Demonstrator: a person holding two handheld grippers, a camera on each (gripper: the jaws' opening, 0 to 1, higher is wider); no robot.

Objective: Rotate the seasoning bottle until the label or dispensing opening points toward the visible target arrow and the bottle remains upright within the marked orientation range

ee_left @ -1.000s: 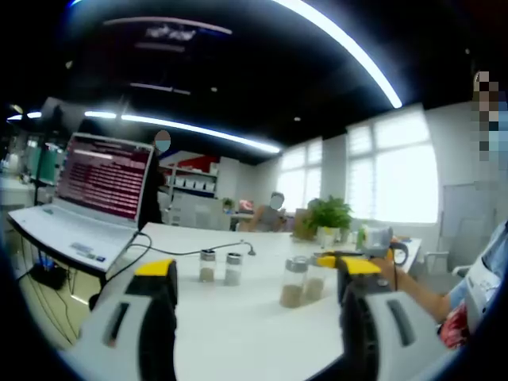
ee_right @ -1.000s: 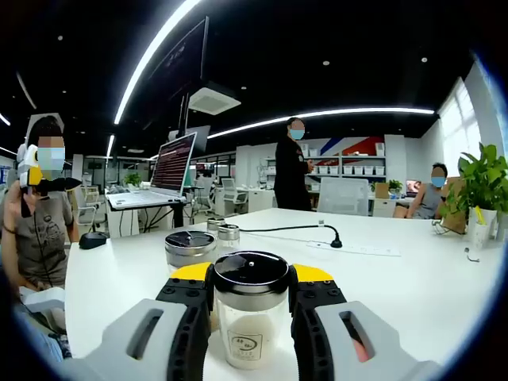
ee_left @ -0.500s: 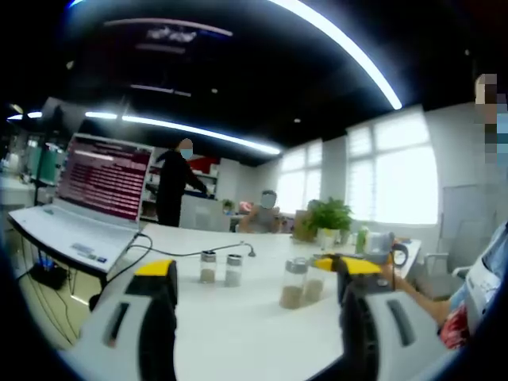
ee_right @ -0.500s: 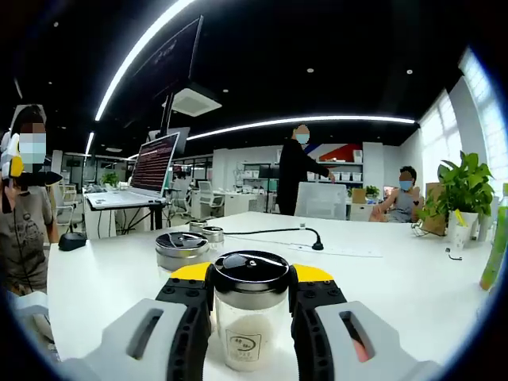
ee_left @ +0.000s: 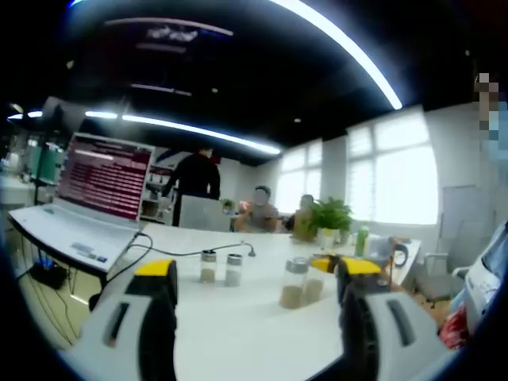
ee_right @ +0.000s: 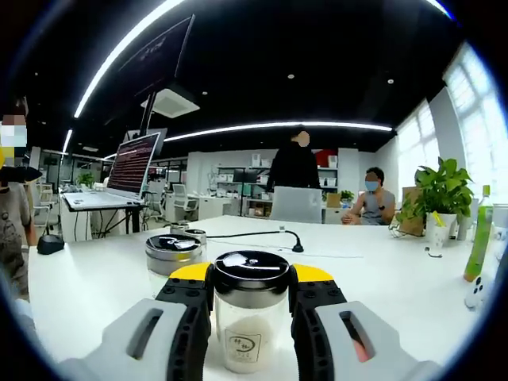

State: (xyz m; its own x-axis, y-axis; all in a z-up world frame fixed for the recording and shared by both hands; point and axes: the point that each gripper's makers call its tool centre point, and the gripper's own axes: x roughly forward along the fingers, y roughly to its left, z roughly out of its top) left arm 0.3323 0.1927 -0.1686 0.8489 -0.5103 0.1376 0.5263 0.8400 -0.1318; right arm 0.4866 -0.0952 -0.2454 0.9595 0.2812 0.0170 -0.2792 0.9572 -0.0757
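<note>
In the right gripper view, my right gripper (ee_right: 252, 279) is shut on the seasoning bottle (ee_right: 251, 327), a clear glass jar with pale powder, a small label facing me and a black-topped lid (ee_right: 252, 268). The jar stands upright on the white table (ee_right: 381, 286). A second jar with a metal lid (ee_right: 173, 252) stands just behind it to the left. In the left gripper view, my left gripper (ee_left: 255, 274) hangs open and wide above the table's near edge, holding nothing. Beyond it stand two seasoning bottles (ee_left: 294, 284) with brownish powder and two smaller jars (ee_left: 208, 267).
A laptop (ee_left: 87, 198) sits at the table's left, and a black cable (ee_right: 266, 233) runs across it. A potted plant (ee_right: 439, 200) and a green bottle (ee_right: 479, 236) stand at the right. One person stands (ee_right: 295, 165) and another sits (ee_right: 369, 202) beyond the table.
The right gripper view has swung to the right, the jar still clamped. The standing person has walked along behind the table. The hand at the left gripper view's right has drawn back.
</note>
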